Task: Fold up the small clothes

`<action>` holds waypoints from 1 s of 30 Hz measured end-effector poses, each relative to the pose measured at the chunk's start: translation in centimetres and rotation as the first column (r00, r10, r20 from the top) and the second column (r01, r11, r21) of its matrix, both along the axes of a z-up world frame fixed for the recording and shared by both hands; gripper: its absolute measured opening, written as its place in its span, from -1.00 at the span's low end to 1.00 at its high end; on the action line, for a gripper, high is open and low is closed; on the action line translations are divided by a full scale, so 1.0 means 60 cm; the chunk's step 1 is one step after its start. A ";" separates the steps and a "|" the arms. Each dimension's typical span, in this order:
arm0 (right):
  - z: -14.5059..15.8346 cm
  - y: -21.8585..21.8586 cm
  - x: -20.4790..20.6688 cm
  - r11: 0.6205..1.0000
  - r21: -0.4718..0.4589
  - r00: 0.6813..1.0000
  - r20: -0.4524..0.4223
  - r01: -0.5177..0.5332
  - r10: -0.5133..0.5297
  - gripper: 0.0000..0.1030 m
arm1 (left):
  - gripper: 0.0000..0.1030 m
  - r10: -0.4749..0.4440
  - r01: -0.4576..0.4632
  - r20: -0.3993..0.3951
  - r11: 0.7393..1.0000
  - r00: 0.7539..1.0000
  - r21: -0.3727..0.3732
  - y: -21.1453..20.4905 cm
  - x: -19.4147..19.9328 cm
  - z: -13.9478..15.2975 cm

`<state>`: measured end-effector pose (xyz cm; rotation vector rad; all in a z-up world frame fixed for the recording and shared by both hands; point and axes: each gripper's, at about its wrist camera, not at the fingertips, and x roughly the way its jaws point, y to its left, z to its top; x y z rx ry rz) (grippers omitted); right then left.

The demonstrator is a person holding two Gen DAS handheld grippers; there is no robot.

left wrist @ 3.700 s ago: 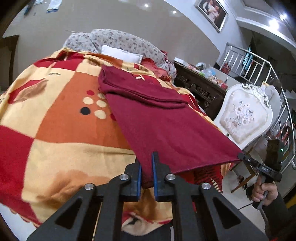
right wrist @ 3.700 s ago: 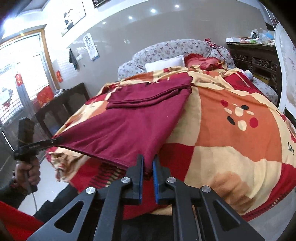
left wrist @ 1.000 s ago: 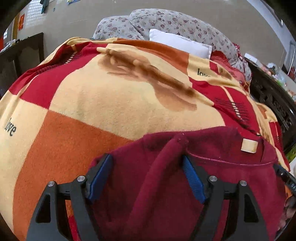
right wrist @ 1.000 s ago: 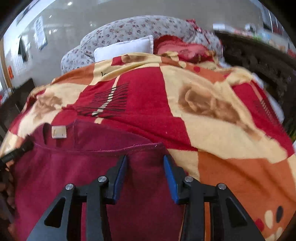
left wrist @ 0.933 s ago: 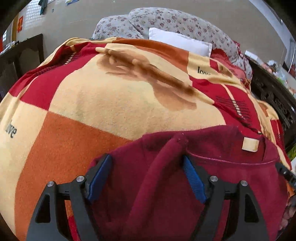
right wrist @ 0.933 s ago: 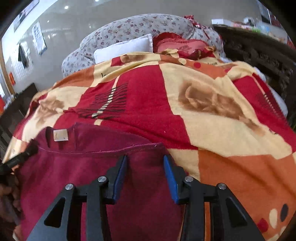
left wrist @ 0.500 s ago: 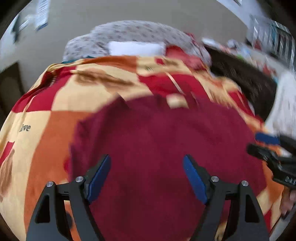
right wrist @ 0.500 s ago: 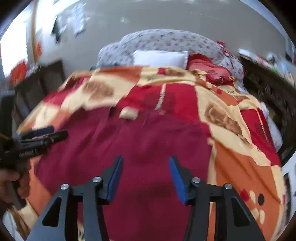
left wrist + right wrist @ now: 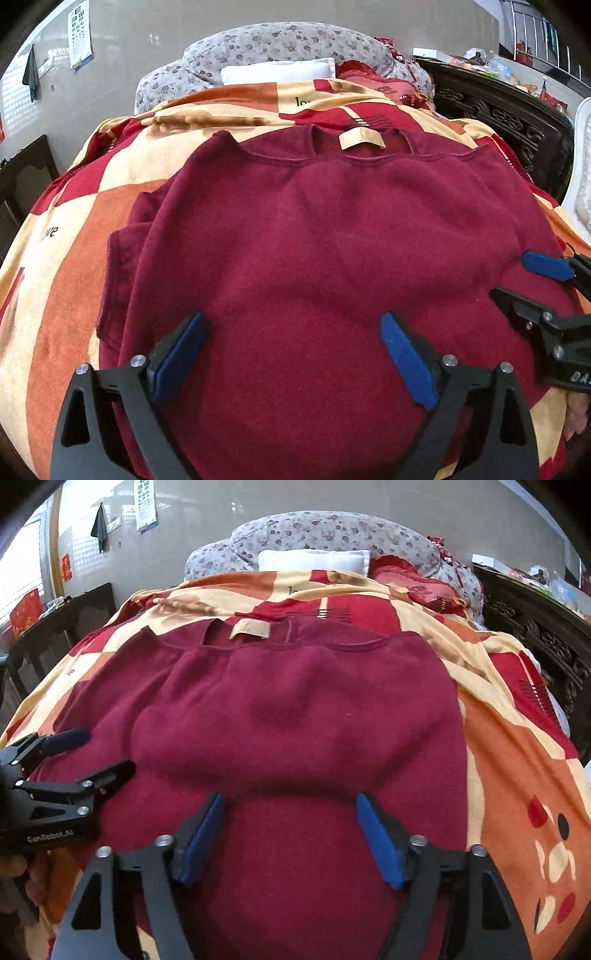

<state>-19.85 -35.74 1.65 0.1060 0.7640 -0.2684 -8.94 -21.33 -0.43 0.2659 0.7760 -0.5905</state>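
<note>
- Covering the bed, a checkered blanket (image 9: pixel 92 236) is carrying the maroon sweater (image 9: pixel 325 236), lying folded in half.
- Left gripper (image 9: pixel 291 354) and right gripper (image 9: pixel 290 834) have just been opening; nothing is clamped.
- Next, I think, is gripping one side for another fold.

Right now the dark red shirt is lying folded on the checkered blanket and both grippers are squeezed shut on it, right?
Not quite. The dark red shirt does lie folded on the checkered blanket, but both grippers are open, not squeezed shut. The left wrist view shows the left gripper with jaws spread wide above the cloth; the right wrist view shows the right gripper the same. Both have just been opening.
</note>
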 end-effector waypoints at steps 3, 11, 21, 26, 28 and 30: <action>0.001 0.001 0.002 0.999 0.021 1.000 0.003 -0.024 0.024 0.79 | 0.93 -0.006 0.006 -0.007 1.000 1.000 -0.002 -0.003 0.003 -0.001; -0.004 0.007 0.011 0.996 0.037 0.997 -0.017 -0.079 0.080 0.99 | 0.99 -0.017 0.017 -0.022 1.000 1.000 -0.015 -0.004 0.007 -0.001; -0.013 0.018 0.017 0.998 -0.012 0.997 -0.040 -0.069 0.069 0.99 | 1.00 -0.015 0.015 -0.025 1.000 1.000 -0.004 -0.010 0.007 -0.002; -0.015 0.024 0.016 0.998 -0.019 0.997 -0.037 -0.066 0.065 0.99 | 1.00 -0.013 0.014 -0.015 1.000 1.000 0.012 -0.014 0.005 -0.006; -0.014 0.025 0.015 0.998 -0.020 0.997 -0.034 -0.064 0.063 0.99 | 1.00 -0.015 0.015 -0.018 1.000 1.000 0.010 -0.014 0.007 -0.006; -0.012 0.022 0.014 0.998 -0.020 0.998 -0.033 -0.062 0.061 0.99 | 1.00 -0.013 0.014 -0.023 1.000 1.000 0.008 -0.014 0.006 -0.006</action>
